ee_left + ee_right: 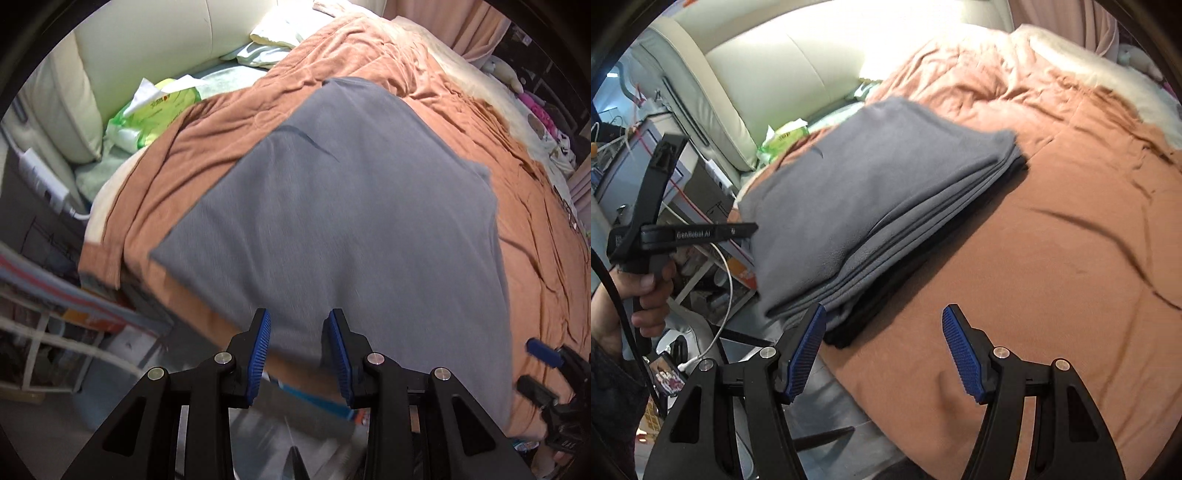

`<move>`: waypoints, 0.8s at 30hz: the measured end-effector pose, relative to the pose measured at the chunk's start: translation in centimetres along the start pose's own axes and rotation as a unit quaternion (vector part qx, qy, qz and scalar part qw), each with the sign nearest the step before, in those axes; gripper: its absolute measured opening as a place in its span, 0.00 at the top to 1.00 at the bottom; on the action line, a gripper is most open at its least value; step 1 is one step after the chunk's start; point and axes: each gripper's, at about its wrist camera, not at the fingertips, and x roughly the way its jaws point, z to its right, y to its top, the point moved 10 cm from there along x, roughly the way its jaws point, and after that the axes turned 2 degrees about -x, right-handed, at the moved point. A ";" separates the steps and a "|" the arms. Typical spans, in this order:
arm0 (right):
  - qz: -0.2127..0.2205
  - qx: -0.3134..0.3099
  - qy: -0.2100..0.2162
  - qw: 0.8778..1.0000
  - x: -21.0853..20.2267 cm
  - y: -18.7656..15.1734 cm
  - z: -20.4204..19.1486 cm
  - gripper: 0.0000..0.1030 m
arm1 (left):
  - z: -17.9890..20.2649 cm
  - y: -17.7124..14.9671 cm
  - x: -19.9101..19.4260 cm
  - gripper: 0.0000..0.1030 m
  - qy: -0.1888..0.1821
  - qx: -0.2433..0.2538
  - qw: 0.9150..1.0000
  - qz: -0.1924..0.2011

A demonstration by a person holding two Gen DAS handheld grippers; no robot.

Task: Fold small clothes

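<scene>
A folded grey garment (351,206) lies on the orange-brown blanket (535,266) near the bed's left edge. In the right wrist view it is the top of a stack (879,192) of grey folded layers over a dark garment (886,295). My left gripper (299,317) hovers over the stack's near edge, its jaws partly apart with nothing pinched between the blue pads. My right gripper (884,310) stands open just right of the stack's near corner, over bare blanket (1052,258). One of its fingers (543,352) shows at the left wrist view's right edge.
A cream padded headboard (783,74) rises behind the bed. A green tissue pack (162,110) and pale cloths (269,44) lie by it. A white power strip (40,177), shelves and cables (724,295) crowd the floor side on the left. A hand (646,295) holds the left tool.
</scene>
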 end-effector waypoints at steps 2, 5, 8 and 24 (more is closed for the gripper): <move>0.010 0.000 -0.007 1.000 -2.1 -0.2 0.7 0.38 | 0.9 -0.7 -1.1 0.66 -0.009 -0.002 1.000 0.008; 0.017 0.003 -0.017 1.000 -4.5 -1.0 1.5 0.38 | 2.4 -1.5 -3.3 0.66 -0.027 -0.008 0.999 0.026; 0.025 0.010 -0.026 0.999 -6.9 -1.9 2.1 0.38 | 3.8 -2.2 -5.1 0.66 -0.034 -0.005 0.999 0.040; 0.100 0.026 -0.081 0.991 -18.6 -7.0 2.9 0.18 | 11.3 -6.1 -15.7 0.01 -0.063 0.027 0.982 0.175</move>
